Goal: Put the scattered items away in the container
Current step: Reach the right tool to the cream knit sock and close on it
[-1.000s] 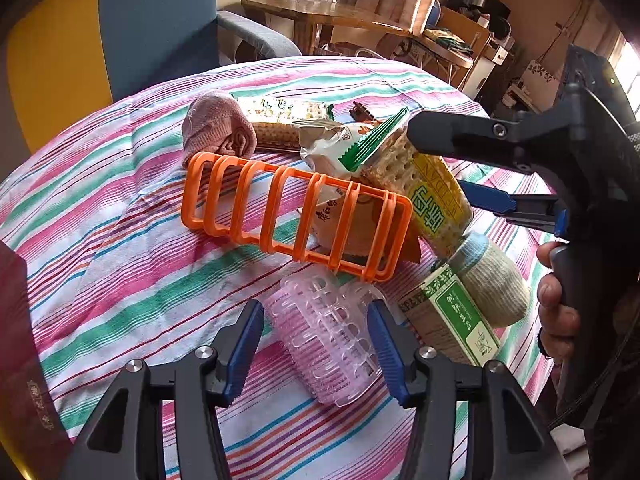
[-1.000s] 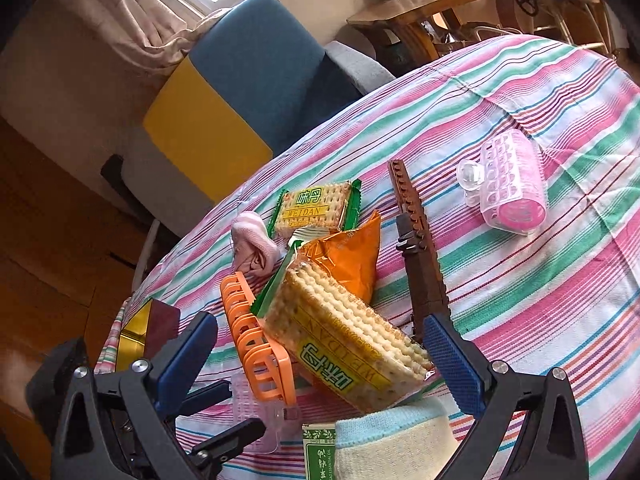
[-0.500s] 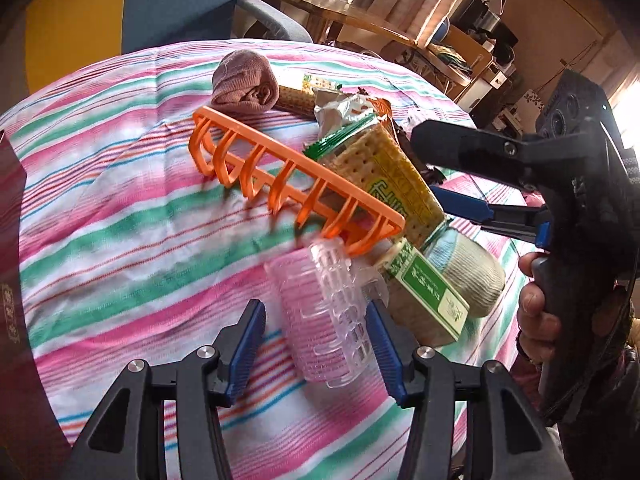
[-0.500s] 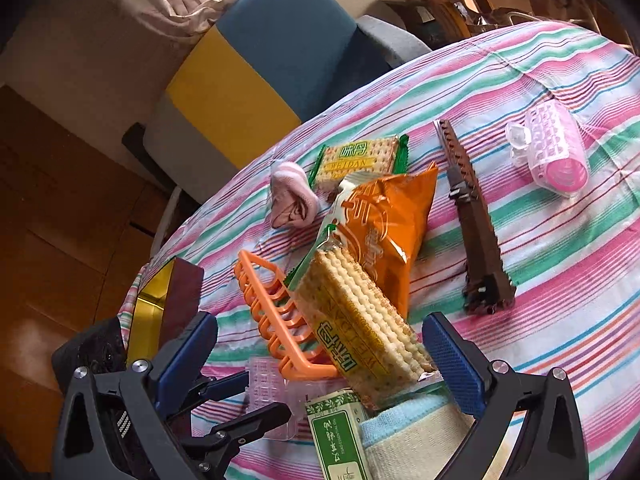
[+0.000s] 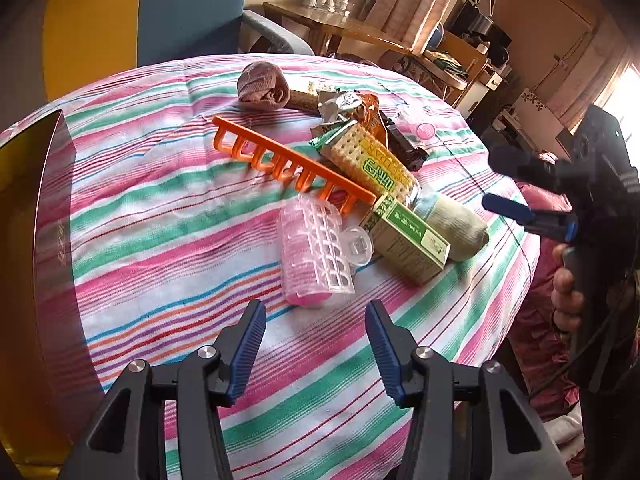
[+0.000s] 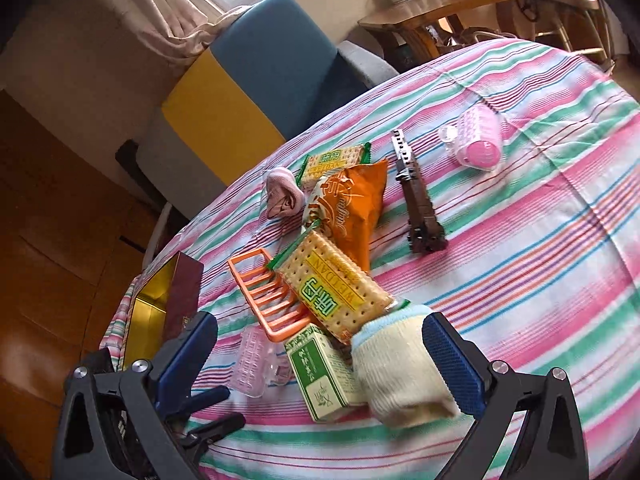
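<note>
From the left wrist view, the left gripper (image 5: 316, 344) hung over the striped pink, green and white tabletop (image 5: 168, 216) with its jaws spread and nothing between them. The translucent pink plastic hair roller (image 5: 316, 254) lay just beyond the fingertips, toward 12 o'clock, flat on the cloth and apart from both pads; it looked like the nearest thing to take. At 1 o'clock from it sat the green and white cardboard box (image 5: 408, 240), touching the rolled cream sock (image 5: 456, 224). The orange plastic slatted rack (image 5: 292, 168) leaned on the clear-wrapped pack of crackers (image 5: 372, 164), probably because the pile propped it up. A rolled pink sock (image 5: 262, 88) lay at 11 o'clock, further back. The gold-lined dark red box (image 5: 36, 240), likely the container, stood at 9 o'clock on the table edge. The right gripper (image 5: 516, 184) showed at 3 o'clock, held by a hand (image 5: 566, 296).

From the right wrist view, the right gripper (image 6: 320, 364) was spread wide around the cream sock, the right pad just beside it; I cannot tell if it touched. An orange snack bag (image 6: 352, 212), a dark brown toy-brick strip (image 6: 418, 204) and a 2nd pink roller (image 6: 478, 140) lay toward 12 and 1 o'clock. A blue and yellow armchair (image 6: 260, 80) and curtains (image 6: 168, 8) stood behind.
</note>
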A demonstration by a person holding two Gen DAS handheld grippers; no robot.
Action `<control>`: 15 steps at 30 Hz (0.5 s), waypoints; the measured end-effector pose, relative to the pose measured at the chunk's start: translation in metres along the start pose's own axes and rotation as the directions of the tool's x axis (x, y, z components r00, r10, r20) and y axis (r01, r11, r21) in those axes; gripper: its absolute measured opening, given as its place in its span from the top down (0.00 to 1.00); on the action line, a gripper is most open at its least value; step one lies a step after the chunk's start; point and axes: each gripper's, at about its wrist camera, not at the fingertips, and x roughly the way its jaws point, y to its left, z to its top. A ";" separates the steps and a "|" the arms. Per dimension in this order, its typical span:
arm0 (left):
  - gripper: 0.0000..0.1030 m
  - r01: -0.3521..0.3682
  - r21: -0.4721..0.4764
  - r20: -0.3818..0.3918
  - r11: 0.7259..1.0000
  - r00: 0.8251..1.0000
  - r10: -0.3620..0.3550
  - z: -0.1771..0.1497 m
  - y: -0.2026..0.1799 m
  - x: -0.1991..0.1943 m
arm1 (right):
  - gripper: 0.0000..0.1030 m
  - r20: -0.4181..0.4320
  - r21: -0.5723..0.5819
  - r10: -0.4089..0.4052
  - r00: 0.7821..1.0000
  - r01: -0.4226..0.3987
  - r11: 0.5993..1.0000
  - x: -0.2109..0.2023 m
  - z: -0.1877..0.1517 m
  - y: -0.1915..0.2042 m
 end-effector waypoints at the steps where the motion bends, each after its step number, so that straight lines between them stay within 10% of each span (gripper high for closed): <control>1: 0.48 -0.002 0.000 0.003 1.000 1.000 0.002 0.004 0.000 0.000 | 0.00 0.001 -0.009 -0.021 1.000 0.021 1.000 -0.004 -0.003 -0.001; 15: 0.47 -0.037 0.044 -0.027 0.998 0.999 0.038 0.041 -0.014 0.035 | 0.12 -0.036 -0.161 -0.218 0.975 0.210 0.964 0.003 -0.022 -0.013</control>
